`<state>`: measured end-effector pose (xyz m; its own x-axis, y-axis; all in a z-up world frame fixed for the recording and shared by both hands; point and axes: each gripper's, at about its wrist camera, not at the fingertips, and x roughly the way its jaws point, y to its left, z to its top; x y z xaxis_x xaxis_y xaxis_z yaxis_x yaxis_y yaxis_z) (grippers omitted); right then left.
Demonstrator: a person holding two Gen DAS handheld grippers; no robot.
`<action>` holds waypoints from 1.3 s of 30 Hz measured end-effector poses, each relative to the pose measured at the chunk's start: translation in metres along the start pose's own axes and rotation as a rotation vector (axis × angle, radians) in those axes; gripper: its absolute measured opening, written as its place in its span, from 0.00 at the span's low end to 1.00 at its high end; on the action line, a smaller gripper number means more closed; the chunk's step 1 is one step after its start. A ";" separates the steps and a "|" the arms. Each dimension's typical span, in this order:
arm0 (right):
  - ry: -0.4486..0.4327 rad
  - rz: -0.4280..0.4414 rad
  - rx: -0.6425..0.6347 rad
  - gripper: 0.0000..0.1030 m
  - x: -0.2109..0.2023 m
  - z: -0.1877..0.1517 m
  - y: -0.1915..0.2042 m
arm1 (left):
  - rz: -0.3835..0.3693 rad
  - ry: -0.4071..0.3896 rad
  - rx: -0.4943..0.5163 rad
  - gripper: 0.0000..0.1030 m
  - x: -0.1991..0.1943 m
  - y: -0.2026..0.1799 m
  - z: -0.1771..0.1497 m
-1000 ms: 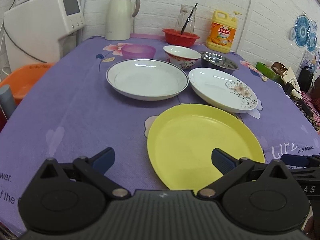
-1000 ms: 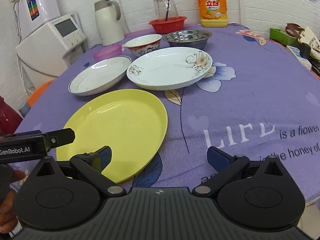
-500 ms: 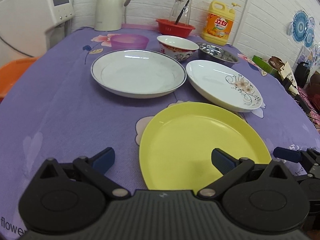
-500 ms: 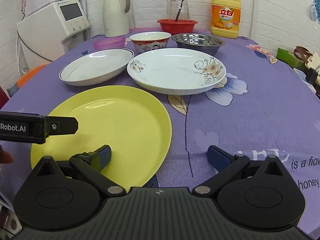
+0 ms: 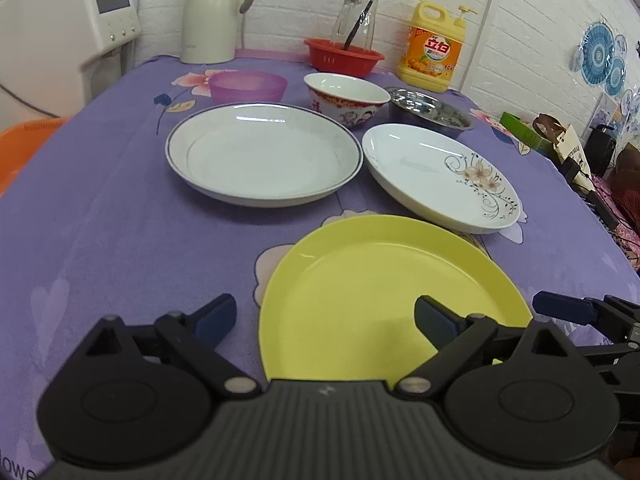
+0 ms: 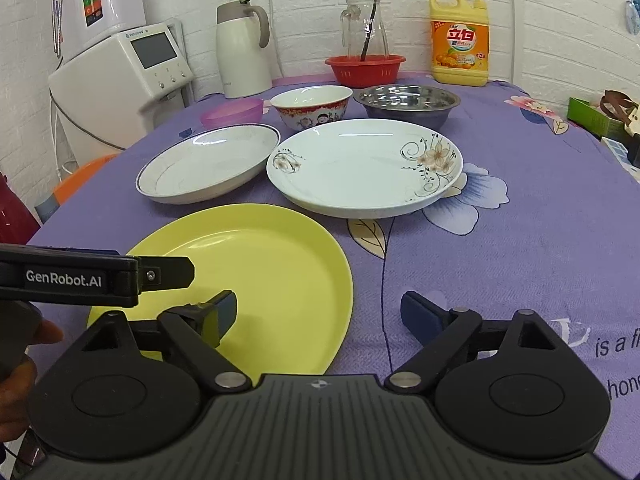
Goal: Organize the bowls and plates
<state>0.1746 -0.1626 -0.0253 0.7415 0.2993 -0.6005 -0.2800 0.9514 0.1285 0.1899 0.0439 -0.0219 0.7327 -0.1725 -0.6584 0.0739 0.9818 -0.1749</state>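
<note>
A yellow plate [image 5: 384, 288] lies nearest on the purple tablecloth [image 5: 120, 240]. My left gripper [image 5: 324, 318] straddles its left rim; the jaws are closing, with the pads still clear of the plate. My right gripper [image 6: 320, 310] stands open over the yellow plate's [image 6: 256, 264] right rim. Behind it sit a blue-rimmed white plate [image 5: 264, 156] and a flower-patterned plate [image 5: 436, 176]. Farther back stand a purple bowl [image 5: 248, 86], a red-patterned ceramic bowl [image 5: 346, 98] and a steel bowl [image 5: 428, 110].
Along the back wall stand a cream thermos jug [image 5: 212, 12], a red basket [image 5: 344, 54] with a glass jug in it, and a yellow detergent bottle [image 5: 434, 50]. A white appliance [image 5: 60, 40] is at the left; boxes and clutter [image 5: 568, 152] crowd the right edge.
The left gripper has come forward and lower toward the yellow plate, and its jaws have narrowed a little. The right gripper's view has tilted up and levelled; the dishes have not moved.
</note>
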 end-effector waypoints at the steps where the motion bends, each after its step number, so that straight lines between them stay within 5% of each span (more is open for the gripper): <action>1: 0.001 0.003 0.003 1.00 0.000 -0.001 -0.001 | 0.004 0.001 0.000 0.92 0.000 0.000 -0.001; 15: -0.025 -0.023 -0.075 1.00 0.006 -0.014 0.020 | 0.042 -0.038 0.072 0.54 0.002 -0.011 -0.011; 18: -0.019 -0.038 -0.087 1.00 0.004 -0.014 0.034 | 0.053 -0.033 0.057 0.53 -0.004 -0.004 -0.013; 29: -0.020 0.124 -0.195 1.00 0.017 0.003 0.104 | 0.196 -0.079 -0.086 0.52 -0.047 0.070 -0.017; 39: 0.007 0.090 -0.208 1.00 0.030 0.008 0.114 | 0.166 -0.084 -0.091 0.51 -0.032 0.074 -0.013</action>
<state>0.1698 -0.0446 -0.0226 0.7033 0.3814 -0.5999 -0.4655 0.8849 0.0169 0.1636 0.1209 -0.0234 0.7839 0.0025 -0.6209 -0.1115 0.9843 -0.1368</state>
